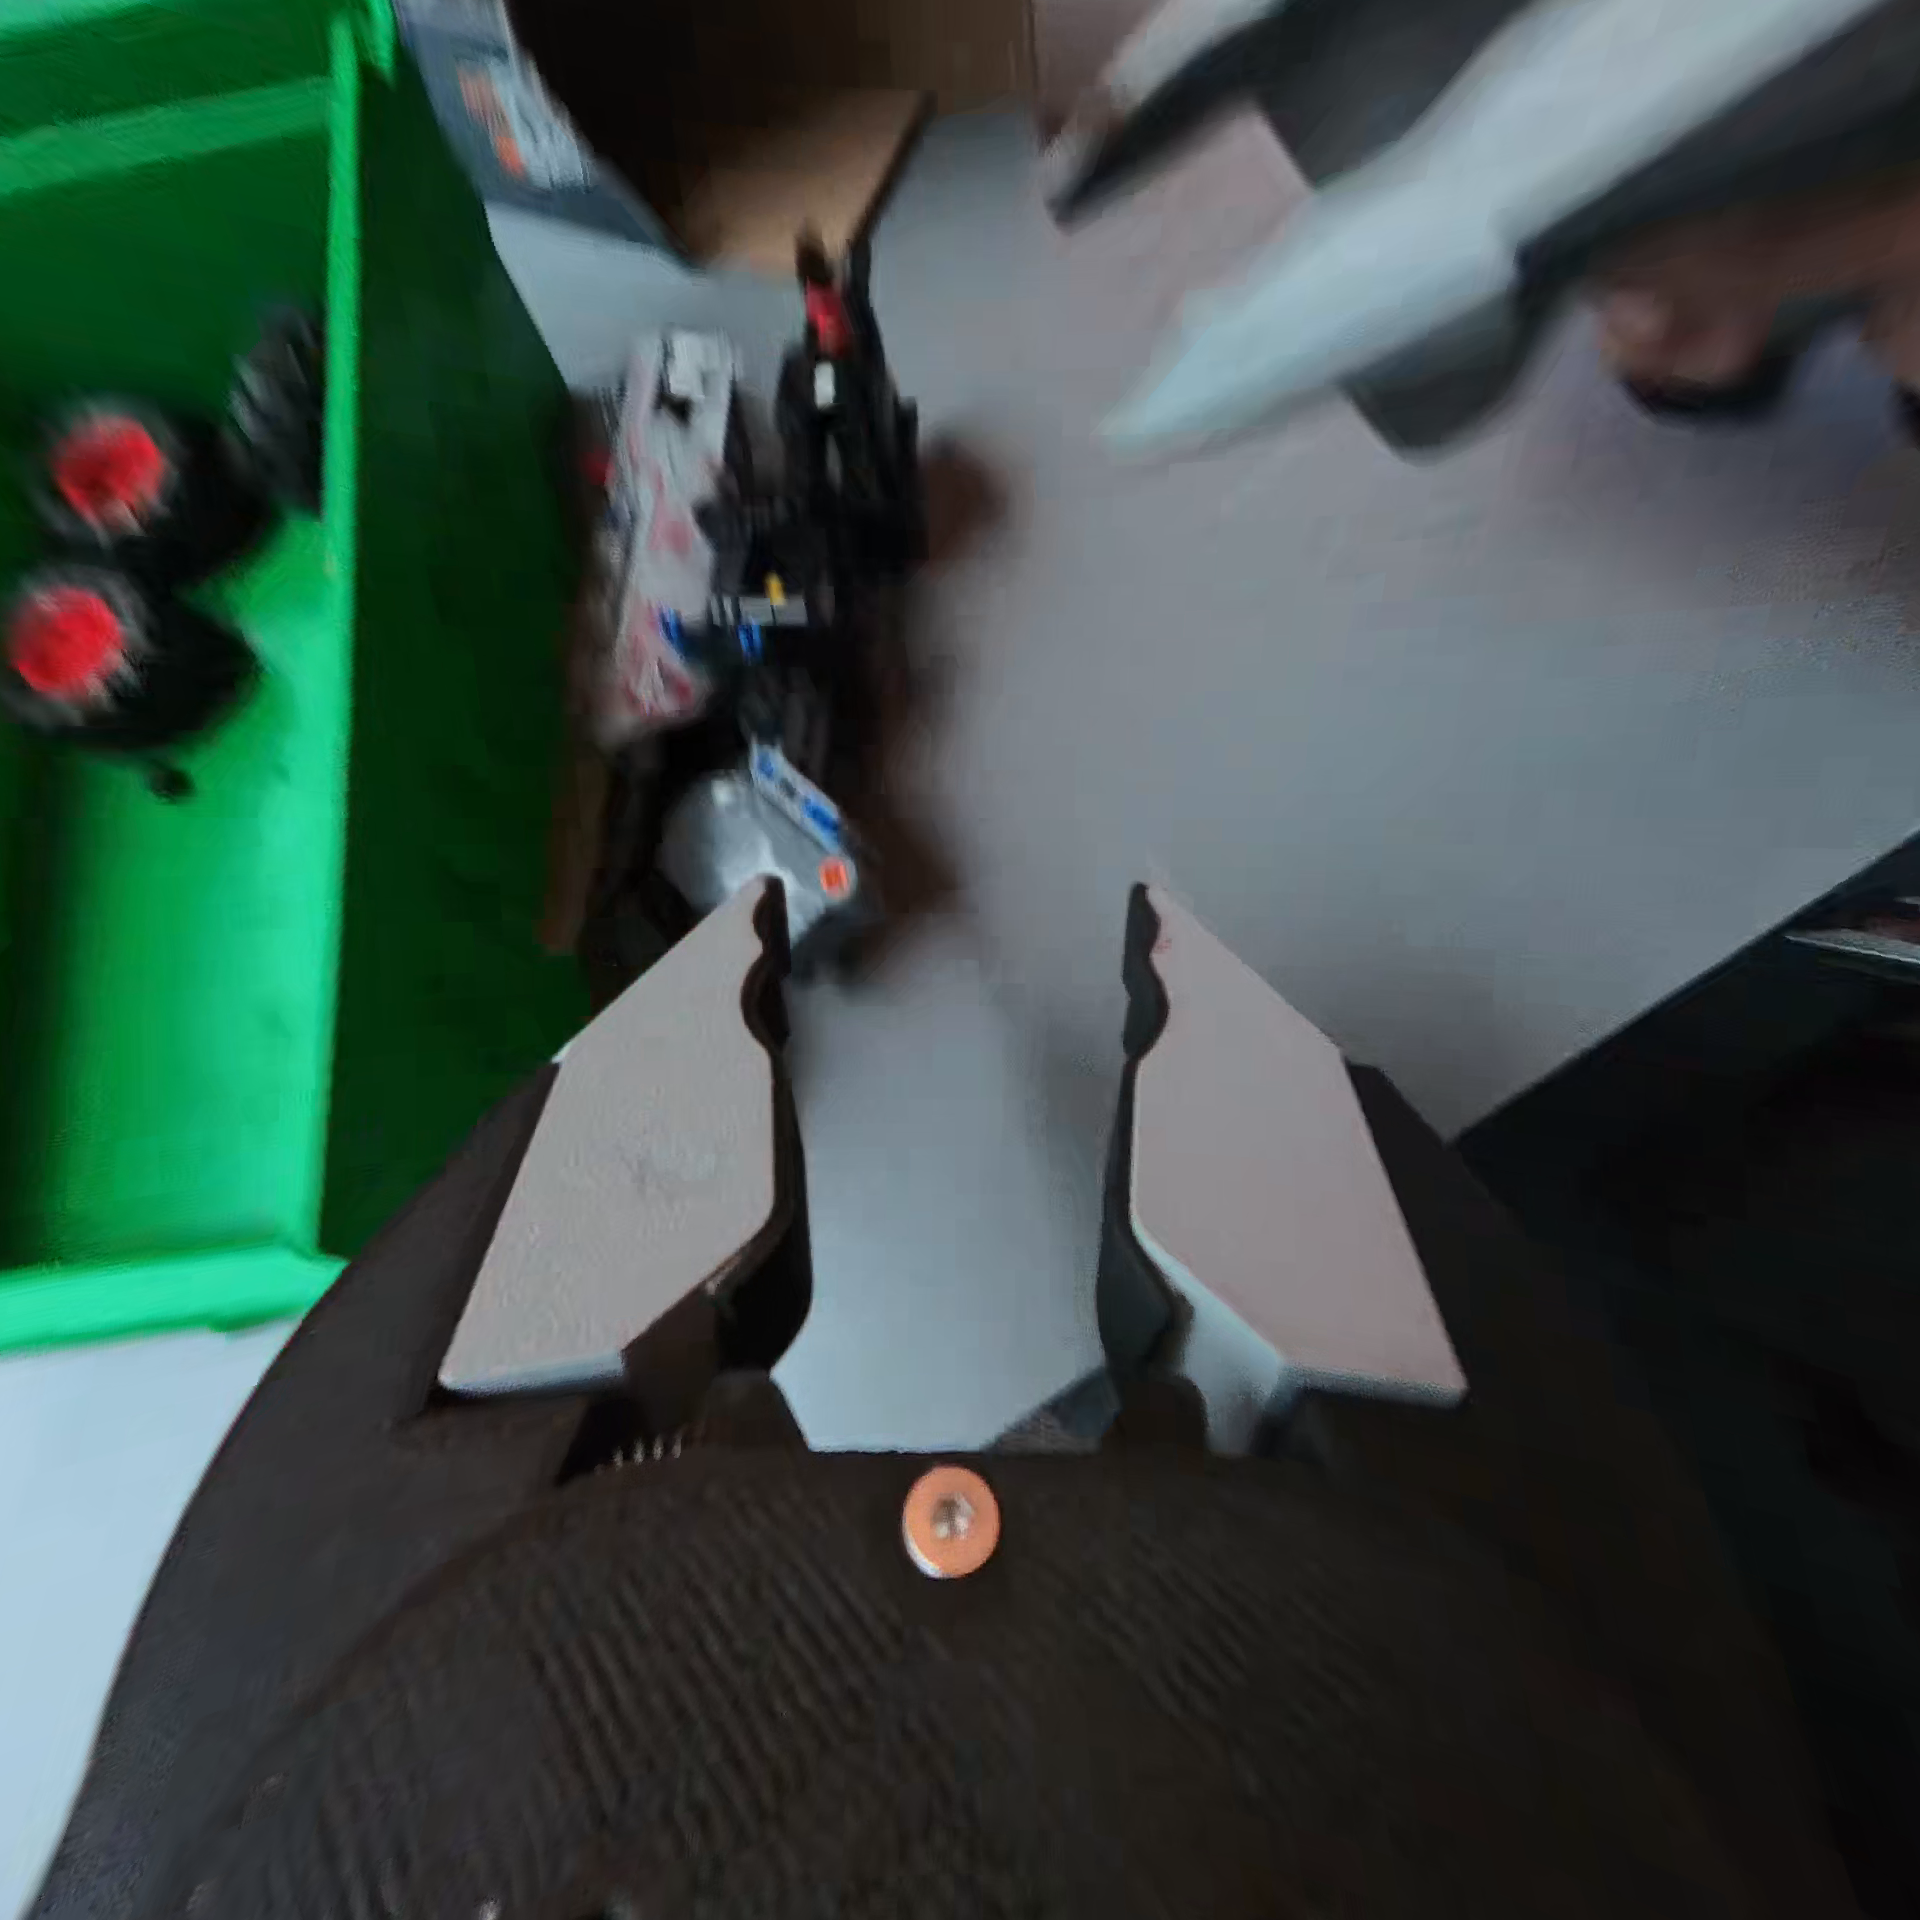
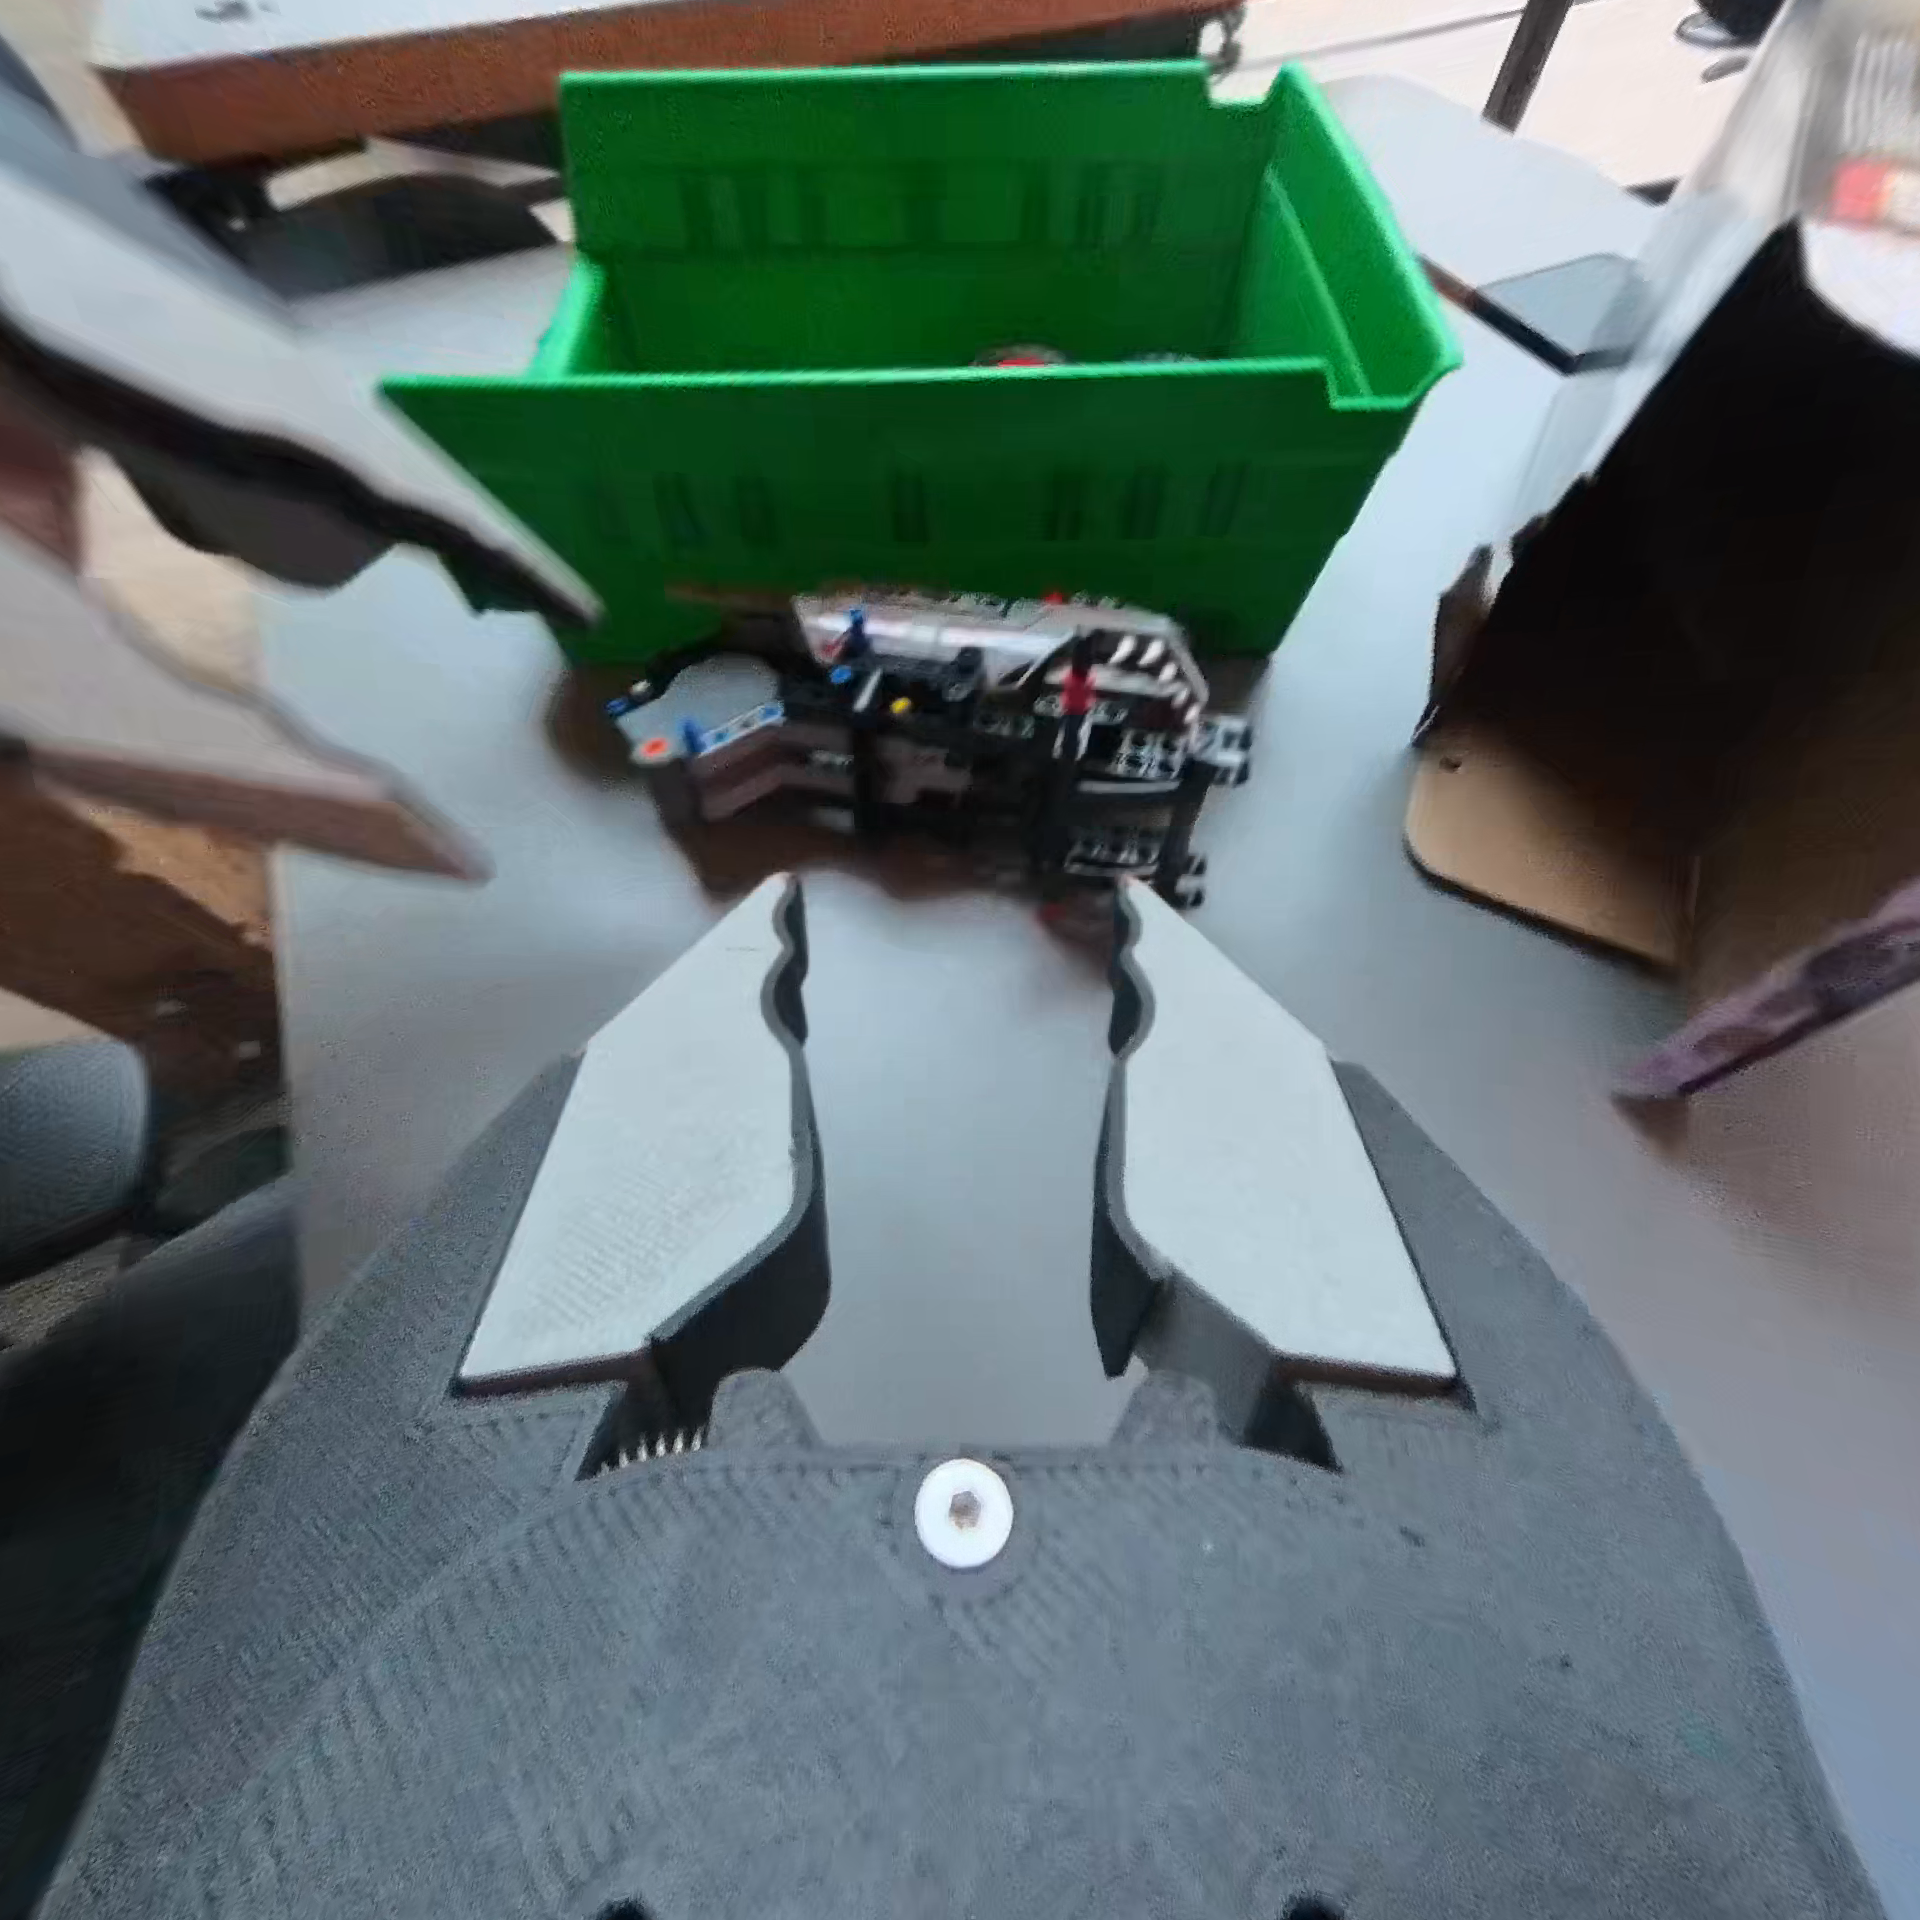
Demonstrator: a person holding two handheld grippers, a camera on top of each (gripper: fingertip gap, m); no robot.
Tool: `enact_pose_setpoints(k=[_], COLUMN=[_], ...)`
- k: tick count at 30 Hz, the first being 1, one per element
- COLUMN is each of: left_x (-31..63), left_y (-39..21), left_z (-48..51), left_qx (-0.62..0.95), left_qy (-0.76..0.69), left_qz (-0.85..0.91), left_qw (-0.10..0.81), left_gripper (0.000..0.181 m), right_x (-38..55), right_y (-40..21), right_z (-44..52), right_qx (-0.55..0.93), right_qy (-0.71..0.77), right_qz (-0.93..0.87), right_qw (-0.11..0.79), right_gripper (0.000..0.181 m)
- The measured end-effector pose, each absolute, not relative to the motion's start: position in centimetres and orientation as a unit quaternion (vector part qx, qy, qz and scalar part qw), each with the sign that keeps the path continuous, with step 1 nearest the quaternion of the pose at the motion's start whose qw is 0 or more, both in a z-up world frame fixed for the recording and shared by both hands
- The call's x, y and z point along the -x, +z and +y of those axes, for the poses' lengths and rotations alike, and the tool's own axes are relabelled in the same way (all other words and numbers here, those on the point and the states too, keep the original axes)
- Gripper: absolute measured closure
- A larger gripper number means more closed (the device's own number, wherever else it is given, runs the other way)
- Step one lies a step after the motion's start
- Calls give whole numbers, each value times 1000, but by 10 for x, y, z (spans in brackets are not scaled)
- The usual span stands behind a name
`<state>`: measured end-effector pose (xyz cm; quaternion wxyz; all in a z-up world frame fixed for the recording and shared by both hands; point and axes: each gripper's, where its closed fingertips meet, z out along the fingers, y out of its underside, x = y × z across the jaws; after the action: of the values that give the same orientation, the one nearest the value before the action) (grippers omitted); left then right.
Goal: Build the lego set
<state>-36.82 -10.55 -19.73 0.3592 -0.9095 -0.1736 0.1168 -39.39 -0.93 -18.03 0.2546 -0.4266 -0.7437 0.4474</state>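
A partly built lego vehicle [image 2: 935, 738], black with a grey and white body panel and a grey motor at one end, lies on the grey table beside a green bin [image 2: 904, 468]. My right gripper [image 2: 956, 904] is open and empty, its tips just short of the model's near side. In the left wrist view the model [image 1: 758, 582] lies ahead and left, blurred. My left gripper [image 1: 956, 914] is open and empty, its left fingertip near the grey motor [image 1: 748, 842]. Two black wheels with red hubs [image 1: 94, 582] lie in the green bin [image 1: 343, 935].
An open cardboard box [image 2: 1662, 644] stands right of the model. A dark phone [image 2: 1548, 301] lies beyond it. The right gripper shows at the top right of the left wrist view [image 1: 1455, 208]; the left one shows at the left of the right wrist view [image 2: 260, 499]. A wooden table edge is behind the bin.
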Motion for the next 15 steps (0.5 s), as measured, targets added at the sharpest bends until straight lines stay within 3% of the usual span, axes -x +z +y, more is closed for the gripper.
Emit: enact_pose_setpoints(k=[3,5,8,13,15], left_x=[356,354,358,363,367], left_y=[-236,-252,-257,-248,-239], left_z=[-128,-138,-142,-129,-129], left_qx=[907,901,883,853,856], left_qy=[62,40,34,-6,20], left_qz=[-222,-247,-267,-278,-265], left_qw=[353,354,386,442,443], left_gripper=[113,113,120,113,122], right_x=[444,457,454,418,400], right_y=[-188,-206,-209,-205,-204], right_z=[-16,-20,-21,-7,5], right_qx=[420,406,381,315,307], right_qy=[416,370,358,414,438], right_qz=[-761,-799,-815,-790,-780], right_qw=[268,246,251,324,325], right_gripper=[130,159,162,164,164])
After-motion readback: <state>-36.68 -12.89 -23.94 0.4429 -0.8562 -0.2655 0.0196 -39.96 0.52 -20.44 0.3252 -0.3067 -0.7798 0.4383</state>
